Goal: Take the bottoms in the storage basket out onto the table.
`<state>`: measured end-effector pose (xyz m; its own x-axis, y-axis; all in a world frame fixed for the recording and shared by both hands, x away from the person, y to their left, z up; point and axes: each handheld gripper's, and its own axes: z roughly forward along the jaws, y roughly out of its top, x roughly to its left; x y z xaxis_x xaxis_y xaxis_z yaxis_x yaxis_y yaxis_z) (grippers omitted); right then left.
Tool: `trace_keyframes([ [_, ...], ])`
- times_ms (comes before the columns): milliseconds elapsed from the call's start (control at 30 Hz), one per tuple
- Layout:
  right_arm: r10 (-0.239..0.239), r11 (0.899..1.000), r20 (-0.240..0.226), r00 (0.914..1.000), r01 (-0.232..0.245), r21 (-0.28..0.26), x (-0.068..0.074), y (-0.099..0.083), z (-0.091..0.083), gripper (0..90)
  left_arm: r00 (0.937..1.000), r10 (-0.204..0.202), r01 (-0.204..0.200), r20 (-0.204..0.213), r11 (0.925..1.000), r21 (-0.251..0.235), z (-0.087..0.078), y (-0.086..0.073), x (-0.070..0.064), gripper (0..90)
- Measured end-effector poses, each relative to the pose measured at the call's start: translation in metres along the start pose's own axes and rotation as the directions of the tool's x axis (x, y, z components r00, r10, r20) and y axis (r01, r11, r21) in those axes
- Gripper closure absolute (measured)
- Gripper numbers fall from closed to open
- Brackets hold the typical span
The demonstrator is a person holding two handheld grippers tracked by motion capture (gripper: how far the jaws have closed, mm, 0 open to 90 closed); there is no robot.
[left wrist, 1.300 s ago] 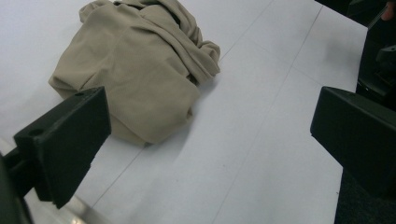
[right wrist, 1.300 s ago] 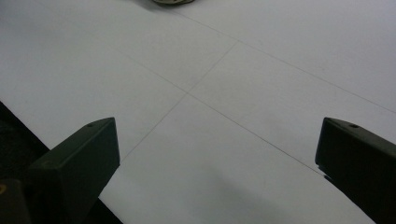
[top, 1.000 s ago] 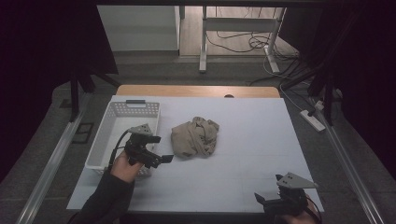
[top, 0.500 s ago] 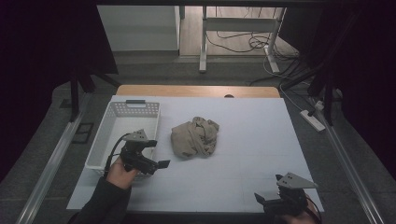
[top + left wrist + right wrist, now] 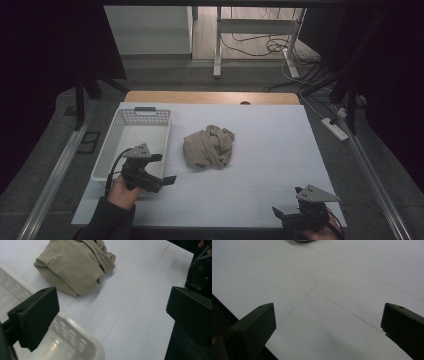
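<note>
A crumpled beige cloth (image 5: 209,146) lies in a heap near the middle of the white table (image 5: 265,165). My left gripper (image 5: 165,169) hovers over the near right corner of a white perforated basket (image 5: 150,117), to the left of the cloth and apart from it. In the left gripper view its jaws stand wide open (image 5: 112,315) with nothing between them, the cloth (image 5: 75,265) ahead and the basket's rim (image 5: 82,345) below. My right gripper (image 5: 286,204) is at the table's near right corner, open (image 5: 328,327) over bare tabletop.
The basket looks empty and stands along the table's left side. A wooden strip (image 5: 210,97) borders the far edge. Beyond it are table legs and cables on the floor. A power strip (image 5: 334,129) lies off the right edge.
My left gripper has drawn back from the cloth toward the near left, over the basket's corner. The right gripper and the cloth have stayed put.
</note>
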<state>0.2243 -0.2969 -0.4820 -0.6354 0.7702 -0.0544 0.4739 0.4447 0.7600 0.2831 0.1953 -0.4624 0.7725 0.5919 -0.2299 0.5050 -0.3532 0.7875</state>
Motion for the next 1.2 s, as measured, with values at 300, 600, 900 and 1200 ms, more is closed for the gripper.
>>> trace_keyframes([
  [300, 0.0, 1.0, -0.001, 1.0, 0.0, 0.0, 0.0, 0.0, 0.0, 0.4, 0.9997, -0.018, 0.018, -0.014, 0.9998, -0.007, -0.008, -0.011, 0.002, 0.0],
  [600, 0.0, 1.0, -0.001, 1.0, 0.0, 0.001, 0.0, 0.0, 0.0, 0.4, 0.9992, -0.033, 0.032, -0.023, 0.9993, -0.018, -0.016, -0.021, 0.002, 0.0],
  [900, 0.0, 1.0, 0.0, 1.0, 0.0, 0.003, 0.0, 0.0, 0.0, 0.4, 0.998, -0.052, 0.051, -0.035, 0.9982, -0.029, -0.025, -0.032, 0.001, 0.0],
  [1200, 0.0, 1.0, 0.001, 1.0, 0.0, 0.006, 0.0, 0.0, 0.001, 0.4, 0.9963, -0.069, 0.067, -0.051, 0.997, -0.038, -0.035, -0.042, -0.001, 0.0],
])
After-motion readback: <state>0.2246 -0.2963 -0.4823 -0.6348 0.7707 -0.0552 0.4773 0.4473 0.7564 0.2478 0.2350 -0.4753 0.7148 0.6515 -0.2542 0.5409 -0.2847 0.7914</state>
